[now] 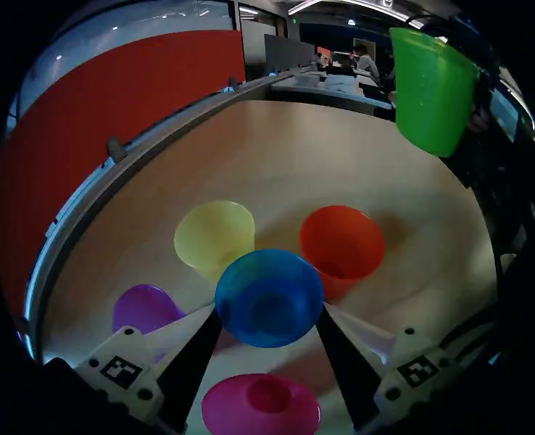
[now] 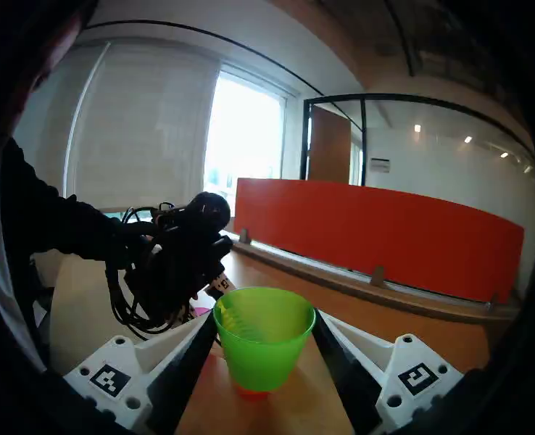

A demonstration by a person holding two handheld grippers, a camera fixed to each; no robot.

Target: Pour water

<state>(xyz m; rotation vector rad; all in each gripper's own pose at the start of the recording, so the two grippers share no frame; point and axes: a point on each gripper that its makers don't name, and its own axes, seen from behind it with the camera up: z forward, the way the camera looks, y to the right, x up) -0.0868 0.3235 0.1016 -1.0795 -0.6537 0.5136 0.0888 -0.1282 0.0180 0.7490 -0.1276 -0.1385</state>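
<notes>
Plastic, thin-walled and light, the translucent blue plastic cup (image 1: 269, 297) and the translucent green plastic cup (image 2: 264, 337) will likely flex under a hard squeeze and feel slick, so we judge mid-wall the safest hold. Our left gripper (image 1: 267, 313) clamps the blue cup's sides, mouth up, over the pale wooden table (image 1: 304, 159); our right gripper (image 2: 264, 322) pinches the green one roughly upright, lifted well apart. Whether either holds water, we cannot tell.
</notes>
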